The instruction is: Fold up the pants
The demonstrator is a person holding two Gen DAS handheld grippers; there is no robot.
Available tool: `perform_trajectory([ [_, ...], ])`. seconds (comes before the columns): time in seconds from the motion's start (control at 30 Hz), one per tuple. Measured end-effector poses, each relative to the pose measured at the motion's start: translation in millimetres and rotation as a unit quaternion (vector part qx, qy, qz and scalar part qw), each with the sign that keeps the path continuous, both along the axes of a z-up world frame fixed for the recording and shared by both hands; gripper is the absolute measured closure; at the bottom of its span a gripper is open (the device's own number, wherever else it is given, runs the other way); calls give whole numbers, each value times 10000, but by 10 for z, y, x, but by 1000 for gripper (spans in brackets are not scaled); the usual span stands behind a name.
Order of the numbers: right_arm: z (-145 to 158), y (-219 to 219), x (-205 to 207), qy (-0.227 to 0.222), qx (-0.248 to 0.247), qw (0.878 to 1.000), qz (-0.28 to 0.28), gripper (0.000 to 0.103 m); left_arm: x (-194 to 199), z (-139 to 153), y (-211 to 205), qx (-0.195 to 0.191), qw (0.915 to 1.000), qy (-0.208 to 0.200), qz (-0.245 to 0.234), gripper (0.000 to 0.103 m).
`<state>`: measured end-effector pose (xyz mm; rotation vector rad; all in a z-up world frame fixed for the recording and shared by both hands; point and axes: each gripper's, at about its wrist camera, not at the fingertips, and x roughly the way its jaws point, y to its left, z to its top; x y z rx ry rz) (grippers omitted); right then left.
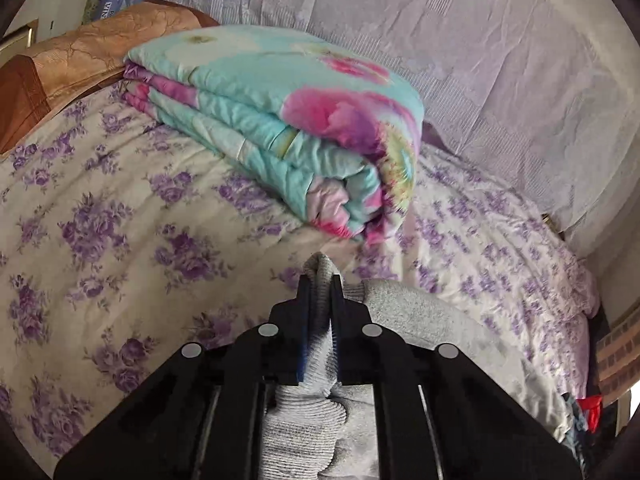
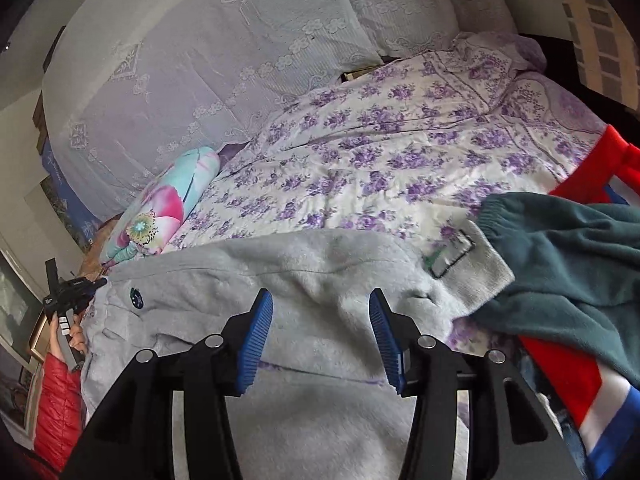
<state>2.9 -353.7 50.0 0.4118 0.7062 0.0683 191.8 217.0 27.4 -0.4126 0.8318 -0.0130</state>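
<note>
Left wrist view: the left claw (image 1: 320,284) is clamped on a ribbed edge of the grey pants (image 1: 420,312), the cloth pinched between its pads and bunched below them. The pants lie on the flowered bed (image 1: 100,220), on the near side of the folded quilt (image 1: 280,128). To fold well, this pinch should stay firm and be carried smoothly, so the cloth trails flat rather than in a heap.

Right wrist view: the right claw (image 2: 320,336) hovers above the grey pants (image 2: 280,264) with its pads apart and nothing between them. The pants spread across the near bed (image 2: 380,152), far to the right of the quilt (image 2: 160,208), their cuff touching a dark green garment (image 2: 580,264). This claw likely needs a matching edge to grip, clear of the green garment, so both sides travel evenly.
</note>
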Motion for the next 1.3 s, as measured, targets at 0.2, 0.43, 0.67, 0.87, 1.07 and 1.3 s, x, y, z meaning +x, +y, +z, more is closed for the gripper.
perform_trajectory([
  [0.2,-213,303,616,483,-106,9985,225,52,-309,48,177,56,9998,-147,119,86],
  [0.43,-738,428,1318,1288,-429,9907,96,46,-470,410,-221,-466,9932,-680,-817,38],
  [0.67,-857,595,1715,1216,-1682,9781,132,42,-78,-429,-771,492,9922,244,-1116,38],
  [0.87,-416,764,1031,364,-1428,9890,153,41,-304,-242,-530,-76,9960,-39,-886,37],
  [1.07,-389,1513,610,305,-2263,9684,1003,31,-855,-143,-587,158,9928,-292,-1153,19],
  [1.3,-249,2143,446,68,-1528,9688,1952,31,-1428,-249,-145,-91,9954,-437,-849,19],
])
